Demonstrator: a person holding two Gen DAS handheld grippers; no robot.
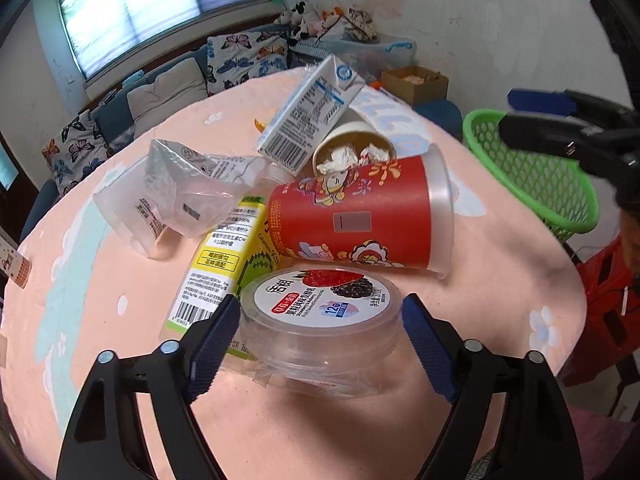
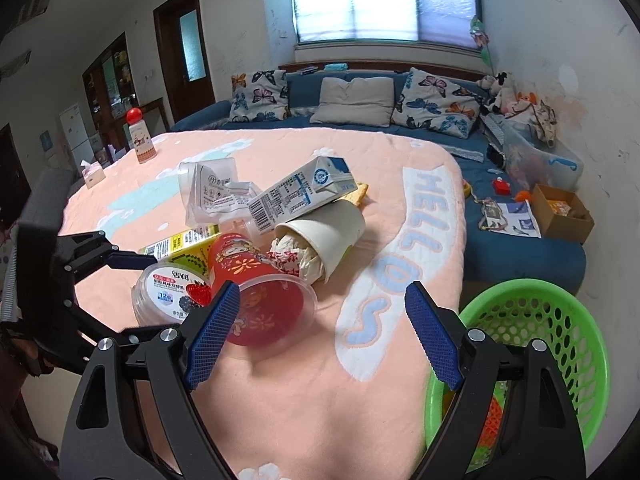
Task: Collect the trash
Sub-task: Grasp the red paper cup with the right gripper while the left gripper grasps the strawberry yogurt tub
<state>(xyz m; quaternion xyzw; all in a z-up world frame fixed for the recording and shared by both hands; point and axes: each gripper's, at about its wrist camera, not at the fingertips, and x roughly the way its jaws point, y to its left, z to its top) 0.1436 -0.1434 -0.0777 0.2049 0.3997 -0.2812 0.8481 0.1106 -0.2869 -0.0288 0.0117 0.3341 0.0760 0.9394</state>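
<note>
A pile of trash lies on the pink table (image 1: 360,420). My left gripper (image 1: 320,344) is open, its blue pads on either side of a clear yogurt tub (image 1: 320,312) with a berry label, not pressing it. Behind the tub lie a red paper cup (image 1: 360,220) on its side, a yellow-green carton (image 1: 224,264), a clear plastic package (image 1: 176,196), a white milk carton (image 1: 308,116) and a beige cup (image 1: 356,148) stuffed with tissue. My right gripper (image 2: 322,332) is open and empty above the table, right of the red cup (image 2: 256,300). The green basket (image 2: 532,344) stands lower right.
The basket (image 1: 532,172) also shows at the table's right edge in the left wrist view. A bottle with a red cap (image 2: 140,136) and a tissue box (image 2: 92,176) stand at the far left of the table. A blue sofa (image 2: 360,120) with cushions lies behind.
</note>
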